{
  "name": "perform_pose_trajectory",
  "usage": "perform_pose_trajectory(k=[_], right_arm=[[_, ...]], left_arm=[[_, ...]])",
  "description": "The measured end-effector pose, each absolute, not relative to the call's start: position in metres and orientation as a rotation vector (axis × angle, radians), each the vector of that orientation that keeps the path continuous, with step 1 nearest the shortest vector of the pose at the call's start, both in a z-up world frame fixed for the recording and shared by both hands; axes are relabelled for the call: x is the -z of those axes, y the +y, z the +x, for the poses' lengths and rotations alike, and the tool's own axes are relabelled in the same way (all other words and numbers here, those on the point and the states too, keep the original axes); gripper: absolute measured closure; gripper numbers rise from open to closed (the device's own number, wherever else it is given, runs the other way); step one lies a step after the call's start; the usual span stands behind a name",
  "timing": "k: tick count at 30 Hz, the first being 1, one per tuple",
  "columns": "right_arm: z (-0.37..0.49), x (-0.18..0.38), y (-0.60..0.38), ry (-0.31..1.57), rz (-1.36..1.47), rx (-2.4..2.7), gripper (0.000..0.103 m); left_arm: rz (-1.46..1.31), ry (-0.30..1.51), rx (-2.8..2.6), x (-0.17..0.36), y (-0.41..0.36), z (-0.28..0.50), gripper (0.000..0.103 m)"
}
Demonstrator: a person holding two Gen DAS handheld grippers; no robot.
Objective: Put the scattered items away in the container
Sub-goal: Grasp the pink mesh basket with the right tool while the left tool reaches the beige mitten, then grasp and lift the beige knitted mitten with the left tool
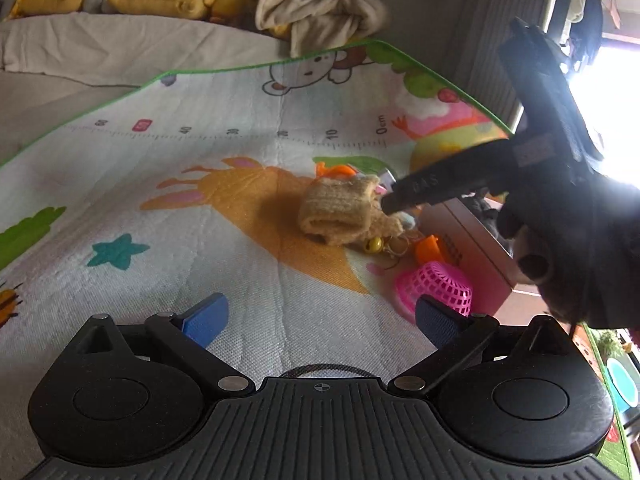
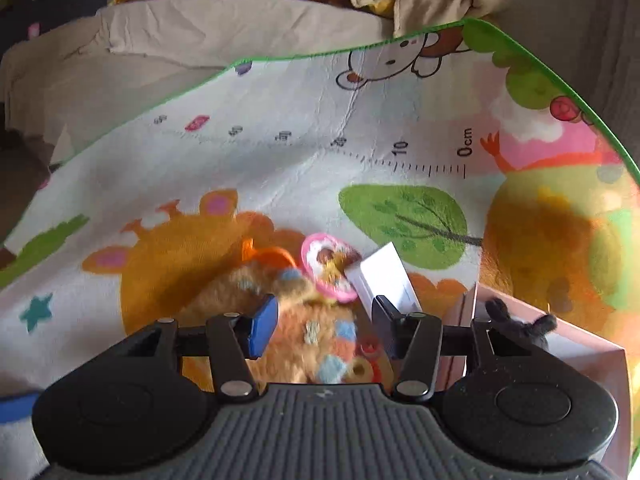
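A tan knitted sock (image 1: 340,210) lies on the play mat (image 1: 200,208) in a small heap with an orange toy (image 1: 334,170), a gold bell (image 1: 375,245) and a pink mesh basket (image 1: 436,290). My left gripper (image 1: 320,320) is open and empty, short of the heap. My right gripper (image 2: 324,328) is open, its jaws on either side of the sock (image 2: 304,320); it also shows in the left wrist view (image 1: 390,202) reaching down onto the sock. A pink round toy (image 2: 330,266) and a white card (image 2: 386,276) lie just beyond. The pink box (image 2: 580,360) stands at right, a dark item inside.
A beige bed sheet (image 1: 100,48) lies beyond the mat, with yellow plush toys (image 1: 160,2) and a crumpled cream cloth (image 1: 320,8) along the back. The mat's green edge (image 2: 580,92) runs along the right. A bright window is at far right.
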State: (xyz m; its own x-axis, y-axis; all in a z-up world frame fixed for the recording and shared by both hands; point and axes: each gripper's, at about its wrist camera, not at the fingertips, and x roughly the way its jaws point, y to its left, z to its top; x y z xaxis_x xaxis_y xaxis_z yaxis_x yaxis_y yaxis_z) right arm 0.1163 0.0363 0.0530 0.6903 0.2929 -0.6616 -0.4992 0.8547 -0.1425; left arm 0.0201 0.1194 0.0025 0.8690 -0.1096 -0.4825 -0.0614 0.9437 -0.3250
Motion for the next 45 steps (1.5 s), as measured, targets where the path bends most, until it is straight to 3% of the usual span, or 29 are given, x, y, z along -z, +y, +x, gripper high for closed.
perform_pose_trajectory(k=[1, 2, 4, 9, 14, 16, 17, 21, 27, 36, 40, 45], right_arm=[[0.123, -0.059, 0.037, 0.661, -0.297, -0.450, 0.044], [0.132, -0.065, 0.037, 0.654, -0.265, -0.445, 0.031], [0.159, -0.071, 0.036, 0.687, -0.198, -0.421, 0.019], [0.228, -0.040, 0.039, 0.910, -0.121, -0.328, 0.019], [0.208, -0.021, 0.043, 1.027, -0.166, -0.451, 0.034], [0.184, -0.021, 0.042, 1.115, -0.164, -0.566, 0.049], [0.170, -0.021, 0.039, 1.165, -0.144, -0.613, 0.050], [0.115, -0.027, 0.021, 1.228, -0.137, -0.733, 0.050], [0.054, -0.045, -0.011, 0.988, -0.286, -0.669, 0.049], [0.005, -0.015, -0.065, 1.053, -0.241, -0.693, 0.048], [-0.032, -0.016, -0.095, 0.921, -0.325, -0.610, 0.043], [-0.071, -0.020, -0.136, 0.757, -0.305, -0.507, 0.023]], left_arm=[[-0.341, 0.519, 0.027, -0.003, 0.119, 0.020, 0.001], [-0.342, 0.519, 0.029, -0.003, 0.119, 0.020, 0.001], [-0.340, 0.516, 0.031, -0.003, 0.118, 0.019, 0.001], [-0.322, 0.532, 0.061, -0.003, 0.114, 0.023, 0.001], [-0.348, 0.537, 0.053, 0.000, 0.118, 0.024, 0.001], [-0.339, 0.523, 0.063, -0.001, 0.117, 0.022, 0.001], [-0.337, 0.518, 0.076, -0.002, 0.116, 0.021, 0.001], [-0.346, 0.520, 0.160, -0.002, 0.117, 0.021, 0.001], [-0.342, 0.513, 0.180, -0.001, 0.115, 0.020, 0.001], [-0.269, 0.572, 0.247, -0.003, 0.111, 0.009, 0.001], [-0.176, 0.589, 0.251, -0.006, 0.095, 0.004, 0.001], [-0.109, 0.568, 0.327, -0.015, 0.072, 0.002, 0.001]])
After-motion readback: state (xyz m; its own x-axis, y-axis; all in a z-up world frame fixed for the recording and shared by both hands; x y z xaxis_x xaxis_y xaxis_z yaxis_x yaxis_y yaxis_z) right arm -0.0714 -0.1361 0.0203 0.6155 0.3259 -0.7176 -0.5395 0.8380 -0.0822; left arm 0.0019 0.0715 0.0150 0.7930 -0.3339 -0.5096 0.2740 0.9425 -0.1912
